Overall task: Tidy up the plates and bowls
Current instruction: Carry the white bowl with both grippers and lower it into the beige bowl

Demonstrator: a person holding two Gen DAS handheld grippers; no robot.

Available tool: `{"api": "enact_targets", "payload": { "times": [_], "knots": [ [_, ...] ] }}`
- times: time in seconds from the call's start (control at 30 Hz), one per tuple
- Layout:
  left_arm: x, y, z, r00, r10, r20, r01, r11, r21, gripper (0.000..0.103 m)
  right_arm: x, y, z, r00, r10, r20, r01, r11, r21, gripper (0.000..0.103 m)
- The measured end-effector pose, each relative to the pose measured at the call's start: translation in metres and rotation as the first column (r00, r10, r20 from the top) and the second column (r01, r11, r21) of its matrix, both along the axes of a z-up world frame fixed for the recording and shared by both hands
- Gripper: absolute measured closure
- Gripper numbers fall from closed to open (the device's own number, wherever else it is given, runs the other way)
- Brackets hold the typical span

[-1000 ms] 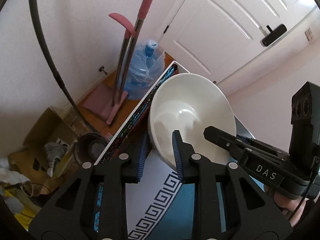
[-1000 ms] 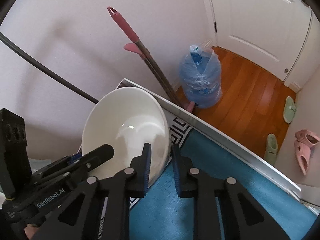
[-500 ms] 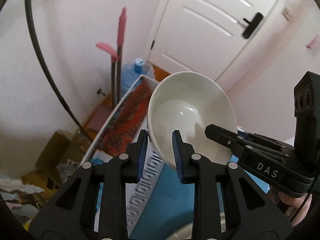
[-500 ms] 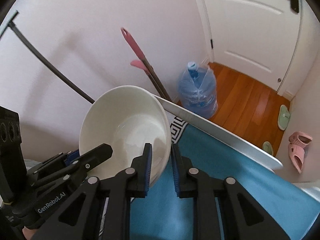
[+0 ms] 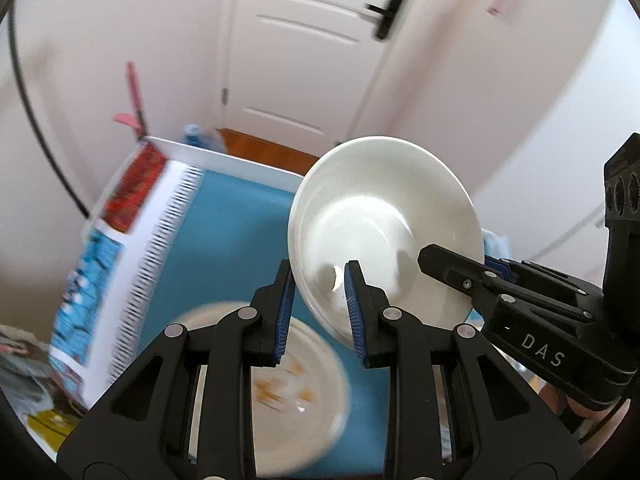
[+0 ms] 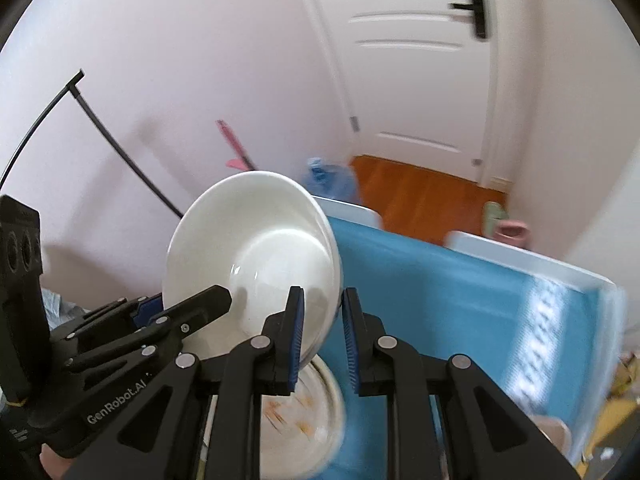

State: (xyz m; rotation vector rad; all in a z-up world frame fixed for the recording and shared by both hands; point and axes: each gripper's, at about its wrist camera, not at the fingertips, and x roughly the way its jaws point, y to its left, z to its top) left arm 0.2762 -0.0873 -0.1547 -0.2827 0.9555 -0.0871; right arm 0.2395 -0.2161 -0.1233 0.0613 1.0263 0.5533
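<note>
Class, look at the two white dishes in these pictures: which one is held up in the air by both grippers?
The plain white bowl, tilted, its rim pinched by the left gripper and right gripper. The other dish, flecked with orange, lies flat on the blue mat below.

"DAS" on right gripper (image 5: 320,292); "GenRobot.AI", perhaps, on left gripper (image 6: 322,332)

We are holding the bowl (image 5: 384,220) tilted above the table (image 5: 224,224), the left gripper (image 5: 318,312) and right gripper (image 6: 320,336) each pinching opposite edges of its rim. A plate (image 5: 296,396) is lying directly below (flat on the table), with the door (image 6: 408,60) standing beyond the table's far edge.
</note>
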Motion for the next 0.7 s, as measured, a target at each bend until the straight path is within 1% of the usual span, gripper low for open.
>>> {"api": "enact_targets", "payload": {
  "times": [0.03,0.17,0.2,0.27,0.37,0.5,0.67,0.7],
  "knots": [
    [-0.005,-0.008,0.001,1.0,-0.012,0.0,0.012,1.0,-0.003,0.08,-0.008,-0.016,0.003,1.0,-0.022,0.003,0.022,1.0,-0.002,0.085],
    [-0.026,-0.067,0.002,0.996,-0.084,-0.006,0.084,0.996,-0.023,0.08,-0.038,-0.074,0.01,0.996,-0.091,0.013,0.091,0.996,-0.019,0.085],
    [-0.029,-0.077,0.0,0.995,-0.098,-0.01,0.097,0.995,-0.031,0.08,-0.045,-0.081,0.009,0.995,-0.102,0.014,0.102,0.994,-0.024,0.085],
    [-0.037,-0.102,-0.005,0.99,-0.137,-0.03,0.136,0.99,-0.044,0.08,-0.058,-0.107,0.007,0.99,-0.14,0.009,0.14,0.99,-0.035,0.085],
    [-0.043,-0.134,-0.017,0.979,-0.194,-0.067,0.192,0.981,-0.036,0.08,-0.074,-0.139,0.002,0.983,-0.186,-0.01,0.185,0.982,-0.045,0.085],
    [-0.05,-0.165,-0.037,0.961,-0.251,-0.115,0.25,0.968,-0.022,0.08,-0.09,-0.173,-0.016,0.97,-0.24,-0.043,0.237,0.969,-0.067,0.085],
    [-0.053,-0.189,-0.063,0.941,-0.287,-0.181,0.295,0.955,0.018,0.08,-0.101,-0.198,-0.048,0.954,-0.281,-0.107,0.273,0.959,-0.08,0.085],
    [-0.054,-0.193,-0.069,0.935,-0.292,-0.199,0.304,0.952,0.03,0.08,-0.102,-0.2,-0.059,0.95,-0.286,-0.124,0.277,0.957,-0.082,0.085]
  ]
}}
